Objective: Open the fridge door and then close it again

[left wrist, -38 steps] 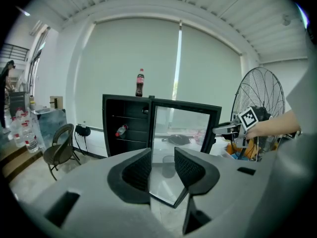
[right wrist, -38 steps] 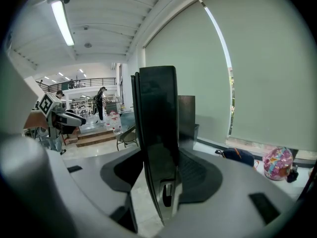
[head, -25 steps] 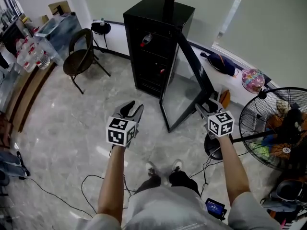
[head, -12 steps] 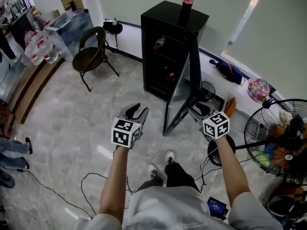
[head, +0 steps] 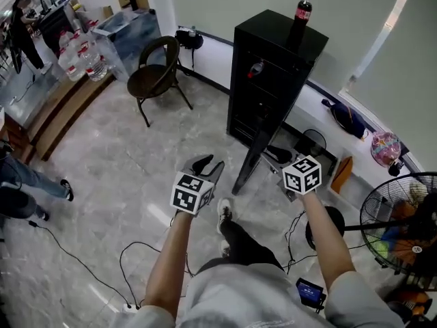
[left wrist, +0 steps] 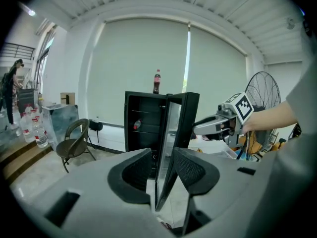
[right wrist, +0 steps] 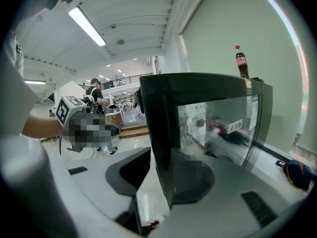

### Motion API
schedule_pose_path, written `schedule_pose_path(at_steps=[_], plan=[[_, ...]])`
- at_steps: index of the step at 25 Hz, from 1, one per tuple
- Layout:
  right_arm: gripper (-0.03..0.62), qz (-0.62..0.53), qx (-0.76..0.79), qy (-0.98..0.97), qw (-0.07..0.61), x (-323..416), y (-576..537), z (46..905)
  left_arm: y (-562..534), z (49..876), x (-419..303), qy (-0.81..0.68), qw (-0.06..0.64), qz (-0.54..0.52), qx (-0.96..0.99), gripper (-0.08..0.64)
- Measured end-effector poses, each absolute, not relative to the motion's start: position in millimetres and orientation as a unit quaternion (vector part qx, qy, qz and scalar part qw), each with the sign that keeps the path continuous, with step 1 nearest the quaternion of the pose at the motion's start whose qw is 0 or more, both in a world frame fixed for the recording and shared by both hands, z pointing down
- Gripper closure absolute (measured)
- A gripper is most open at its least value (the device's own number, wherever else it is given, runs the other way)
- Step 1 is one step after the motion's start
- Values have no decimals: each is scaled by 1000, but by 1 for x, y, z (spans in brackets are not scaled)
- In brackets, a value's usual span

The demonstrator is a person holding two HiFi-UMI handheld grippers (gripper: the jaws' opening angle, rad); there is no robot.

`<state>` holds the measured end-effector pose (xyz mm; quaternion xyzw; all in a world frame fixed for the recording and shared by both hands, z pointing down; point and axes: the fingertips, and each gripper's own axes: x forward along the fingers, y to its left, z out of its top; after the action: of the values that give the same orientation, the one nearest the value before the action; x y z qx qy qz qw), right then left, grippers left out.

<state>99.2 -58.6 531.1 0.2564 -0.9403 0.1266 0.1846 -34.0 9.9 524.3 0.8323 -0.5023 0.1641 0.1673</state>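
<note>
The black fridge (head: pixel 273 67) stands by the wall with its glass door (head: pixel 254 157) swung out, seen almost edge-on from the head view. A cola bottle (head: pixel 301 12) stands on top. My right gripper (head: pixel 274 157) is at the door's free edge. Its jaws have just been closing, and in the right gripper view the door (right wrist: pixel 213 123) edge sits between them (right wrist: pixel 161 162), the pads not clearly pressing it. My left gripper (head: pixel 207 166) hangs open and empty in front of the door (left wrist: pixel 176 133), left of its edge, with nothing between its fingers (left wrist: pixel 163 157).
A brown chair (head: pixel 158 80) stands left of the fridge, with water bottles (head: pixel 78 57) and a step beyond. A floor fan (head: pixel 403 224) is at the right. Bags lie on the ledge (head: pixel 348 118). Cables (head: pixel 130 258) trail on the floor. A person's legs (head: pixel 20 183) show at the left.
The door's free edge has swung to the left, and my right gripper has gone with it. My left gripper has drifted a little to the right in the picture. The view has shifted.
</note>
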Motion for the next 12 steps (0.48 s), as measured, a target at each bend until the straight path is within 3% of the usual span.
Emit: schedule_pose_path(at_steps=[12], plan=[[472,131,197,-955,178,4,-110,528,-43,536,-81,-509,183,162,826,428]])
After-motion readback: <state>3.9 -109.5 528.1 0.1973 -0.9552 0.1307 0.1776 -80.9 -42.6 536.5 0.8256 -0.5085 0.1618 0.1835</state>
